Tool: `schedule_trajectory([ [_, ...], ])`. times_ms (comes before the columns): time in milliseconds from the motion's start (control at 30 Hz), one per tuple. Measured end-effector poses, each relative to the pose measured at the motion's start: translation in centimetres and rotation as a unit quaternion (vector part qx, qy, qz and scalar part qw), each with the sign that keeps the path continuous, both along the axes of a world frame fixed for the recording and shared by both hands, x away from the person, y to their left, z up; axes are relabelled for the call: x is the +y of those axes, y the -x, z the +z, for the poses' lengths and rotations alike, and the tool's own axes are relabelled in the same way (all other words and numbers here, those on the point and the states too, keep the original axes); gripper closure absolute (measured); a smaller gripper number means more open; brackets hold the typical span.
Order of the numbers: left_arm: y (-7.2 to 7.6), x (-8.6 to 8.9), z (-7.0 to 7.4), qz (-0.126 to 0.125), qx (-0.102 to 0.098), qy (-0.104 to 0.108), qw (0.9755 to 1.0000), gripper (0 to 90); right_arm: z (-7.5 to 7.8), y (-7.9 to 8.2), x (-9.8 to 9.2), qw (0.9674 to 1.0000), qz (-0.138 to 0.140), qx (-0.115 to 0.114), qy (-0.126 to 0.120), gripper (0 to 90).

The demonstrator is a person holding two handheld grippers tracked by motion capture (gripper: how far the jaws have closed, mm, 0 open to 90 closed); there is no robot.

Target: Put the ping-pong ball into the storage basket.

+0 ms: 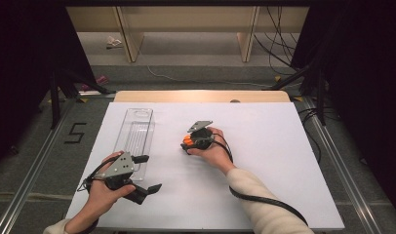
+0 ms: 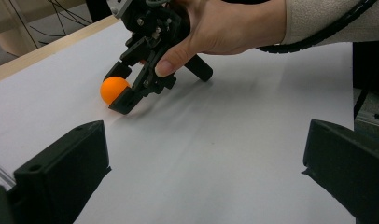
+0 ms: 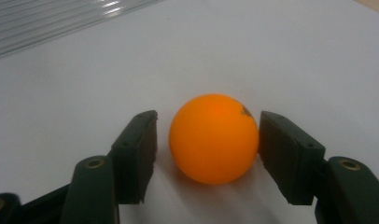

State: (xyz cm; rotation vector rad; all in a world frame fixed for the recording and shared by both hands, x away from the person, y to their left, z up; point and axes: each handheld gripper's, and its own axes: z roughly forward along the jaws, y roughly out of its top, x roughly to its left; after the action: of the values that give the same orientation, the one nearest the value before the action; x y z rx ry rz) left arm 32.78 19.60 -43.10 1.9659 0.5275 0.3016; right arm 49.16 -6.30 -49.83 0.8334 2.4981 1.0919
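An orange ball (image 3: 213,137) rests on the white sheet (image 1: 264,161) near the table's middle. My right gripper (image 3: 208,140) points down at it with one jaw on each side. The right pad (image 3: 283,156) meets the ball, while a thin gap shows at the left pad (image 3: 138,154). From the left gripper view, the ball (image 2: 114,88) sits between the right gripper's (image 2: 118,92) jaws on the sheet. In the high view the ball (image 1: 187,140) peeks out under the right gripper (image 1: 190,145). My left gripper (image 1: 148,173) lies low at the front left, jaws wide and empty.
A clear ribbed plastic tray (image 1: 137,129) lies lengthwise on the left of the sheet, just beyond the left gripper; its edge shows as ridges (image 3: 47,23) in the right gripper view. A wooden table edge (image 1: 201,96) runs along the back. Cables cross the floor behind.
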Motion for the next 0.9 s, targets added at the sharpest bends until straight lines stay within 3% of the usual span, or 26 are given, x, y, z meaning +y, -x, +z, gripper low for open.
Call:
schedule_trajectory([
  [200,0.0,0.0,0.0,-0.001,0.0,0.0,1.0,0.0,0.0,0.0,0.0,1.0,0.002,-0.003,0.0,50.4],
  [467,0.0,0.0,0.0,-0.001,-0.001,-0.001,1.0,0.0,0.3,0.1,0.1,1.0,0.006,-0.003,-0.002,51.1],
  [900,0.1,-0.1,0.0,-0.001,0.0,-0.001,1.0,0.0,2.5,1.0,0.1,0.9993,0.021,-0.021,-0.024,51.3],
])
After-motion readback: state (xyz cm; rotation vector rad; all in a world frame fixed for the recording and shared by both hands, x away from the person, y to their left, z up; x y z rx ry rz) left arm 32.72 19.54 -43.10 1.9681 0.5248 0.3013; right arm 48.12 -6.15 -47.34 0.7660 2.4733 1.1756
